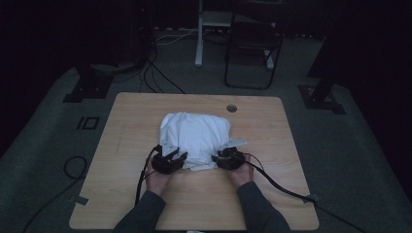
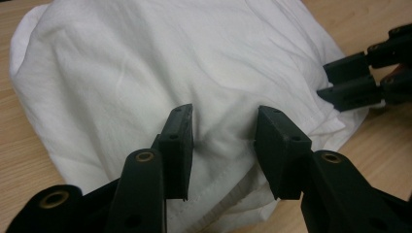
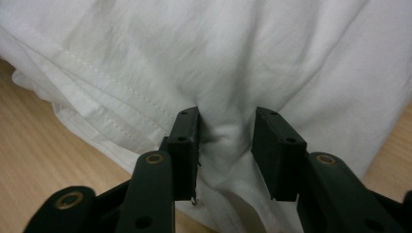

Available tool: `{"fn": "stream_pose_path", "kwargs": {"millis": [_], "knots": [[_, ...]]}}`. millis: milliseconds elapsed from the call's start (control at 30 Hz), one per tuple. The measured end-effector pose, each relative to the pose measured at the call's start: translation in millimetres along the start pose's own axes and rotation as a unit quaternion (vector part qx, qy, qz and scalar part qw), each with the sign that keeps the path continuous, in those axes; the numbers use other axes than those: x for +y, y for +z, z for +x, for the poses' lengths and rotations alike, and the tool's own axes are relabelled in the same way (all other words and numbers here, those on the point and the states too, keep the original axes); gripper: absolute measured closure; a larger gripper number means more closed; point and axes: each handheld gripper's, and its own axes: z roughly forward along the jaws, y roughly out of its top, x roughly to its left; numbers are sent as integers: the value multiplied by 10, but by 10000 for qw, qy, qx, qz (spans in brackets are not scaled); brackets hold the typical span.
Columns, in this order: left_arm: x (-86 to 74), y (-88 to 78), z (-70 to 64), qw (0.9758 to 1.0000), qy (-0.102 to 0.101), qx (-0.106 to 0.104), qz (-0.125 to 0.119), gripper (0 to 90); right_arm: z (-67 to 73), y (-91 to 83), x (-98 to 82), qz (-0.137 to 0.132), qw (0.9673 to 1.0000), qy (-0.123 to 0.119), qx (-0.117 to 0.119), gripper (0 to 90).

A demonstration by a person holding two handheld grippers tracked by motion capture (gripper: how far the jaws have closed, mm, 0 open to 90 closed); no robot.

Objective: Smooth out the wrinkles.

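Rectangular light wooden table, rounded at the corners, standing on grey carpet, with a small round grommet hole near the far edge. At the table's middle, slightly toward the near side, a crumpled white cotton garment with stitched hems, bunched into a rough mound and resting flat on the wood; seen again spread wide in the left gripper view and in the right gripper view. Behind the table, a dark folding chair and loose cables on the floor.

At the garment's near left corner, left black two-jaw gripper, jaws partly apart, straddling a raised fold of cloth near the hem; fabric gathered between the pads, though a firm pinch cannot be told. Visible from above as well, trailing a black cable.

At the near right edge, right black two-jaw gripper, jaws likewise partly apart, a puckered ridge of cloth standing between the pads. Shown from above and, farther off, at the right of the left gripper view.
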Motion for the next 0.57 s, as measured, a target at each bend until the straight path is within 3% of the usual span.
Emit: {"fn": "stream_pose_path", "kwargs": {"millis": [33,100,133,200,267,300,333,467,567], "knots": [[10,-16,20,9998,-146,-105,-85,556,-10,0,1,-9,10000,4,-28,543],[18,-45,22,9996,-188,-122,-165,502,-12,-16,0,-25,10000,11,-71,506],[35,-136,26,9992,-182,87,-358,486,-15,-129,-30,-291,9995,79,-86,455],[46,-229,69,9986,-224,141,-452,475,-24,-254,-61,-526,9984,153,-170,420],[36,-313,124,9984,-212,233,-461,460,-43,-414,-110,-740,9967,194,-258,404],[36,-313,124,9984,-212,233,-461,456,-43,-414,-110,-740,9967,194,-258,404],[16,-359,165,9981,-259,273,-487,456,-79,-568,-183,-815,9959,199,-349,398],[-43,-454,296,9976,-387,400,-412,451,-134,-713,-287,-850,9952,235,-423,396],[-58,-507,381,9967,-483,487,-426,449,-244,-830,-358,-875,9940,400,-516,385]]}}
